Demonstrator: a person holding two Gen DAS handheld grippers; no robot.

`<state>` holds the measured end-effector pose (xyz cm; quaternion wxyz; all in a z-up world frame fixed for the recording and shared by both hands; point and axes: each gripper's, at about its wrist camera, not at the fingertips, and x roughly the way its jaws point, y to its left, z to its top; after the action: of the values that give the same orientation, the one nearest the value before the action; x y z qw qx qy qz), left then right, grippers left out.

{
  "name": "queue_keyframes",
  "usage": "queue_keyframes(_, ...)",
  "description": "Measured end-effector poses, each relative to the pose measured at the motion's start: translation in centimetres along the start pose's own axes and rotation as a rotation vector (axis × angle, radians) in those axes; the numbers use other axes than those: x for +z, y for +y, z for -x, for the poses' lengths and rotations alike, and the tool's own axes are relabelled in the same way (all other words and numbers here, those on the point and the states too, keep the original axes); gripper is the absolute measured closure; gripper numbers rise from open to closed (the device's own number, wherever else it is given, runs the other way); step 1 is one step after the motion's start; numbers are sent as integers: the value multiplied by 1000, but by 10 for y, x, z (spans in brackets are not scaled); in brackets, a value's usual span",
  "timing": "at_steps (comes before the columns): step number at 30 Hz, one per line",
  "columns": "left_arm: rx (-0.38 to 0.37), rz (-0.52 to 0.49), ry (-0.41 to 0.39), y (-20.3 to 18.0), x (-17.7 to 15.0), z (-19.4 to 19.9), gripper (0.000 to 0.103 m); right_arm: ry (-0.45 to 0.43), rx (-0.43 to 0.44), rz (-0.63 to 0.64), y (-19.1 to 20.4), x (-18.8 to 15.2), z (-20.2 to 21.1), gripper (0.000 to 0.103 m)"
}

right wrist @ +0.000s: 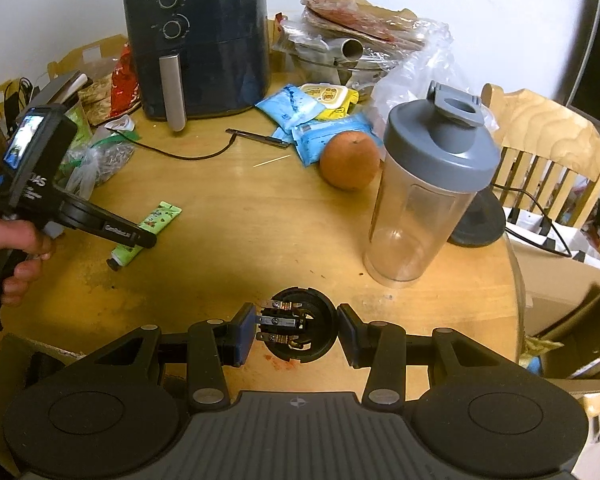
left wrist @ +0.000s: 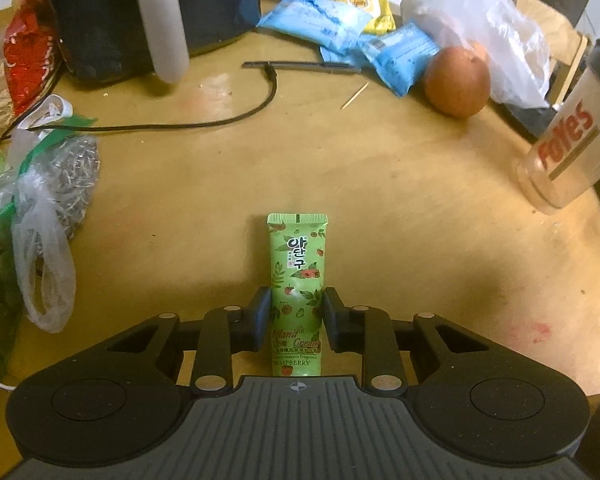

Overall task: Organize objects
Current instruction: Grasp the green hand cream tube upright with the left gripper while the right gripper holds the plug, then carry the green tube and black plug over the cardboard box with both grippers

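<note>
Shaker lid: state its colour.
Grey; the shaker lid shows best in the right wrist view.

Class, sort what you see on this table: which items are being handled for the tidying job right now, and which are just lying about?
In hand:
- hand cream tube, between the left tool fingers
- black round part, between the right tool fingers

Lying about:
- orange
- shaker bottle
- air fryer
- blue packets

Green berry-print tube [left wrist: 297, 280]; navy air fryer [right wrist: 204, 40].
</note>
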<state>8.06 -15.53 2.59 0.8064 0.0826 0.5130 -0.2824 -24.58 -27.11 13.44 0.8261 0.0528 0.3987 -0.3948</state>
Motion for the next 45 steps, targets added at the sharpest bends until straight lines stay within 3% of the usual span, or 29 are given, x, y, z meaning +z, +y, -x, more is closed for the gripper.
queue_keyframes(28, -80, 122, -176, -5, -23, 112, 76, -12, 130, -29, 11, 13, 8, 57)
queue_keyframes(41, -108, 170, -196, -16, -57, 146, 76, -21, 170, -12, 14, 8, 18, 57)
queue_keyframes(42, -110, 173, -196, -18, -59, 148, 76, -13, 122, -72, 14, 7, 19, 57)
queue_keyframes(45, -117, 193, -197, -21, -68, 154, 76, -15, 128, -75, 14, 6, 22, 57)
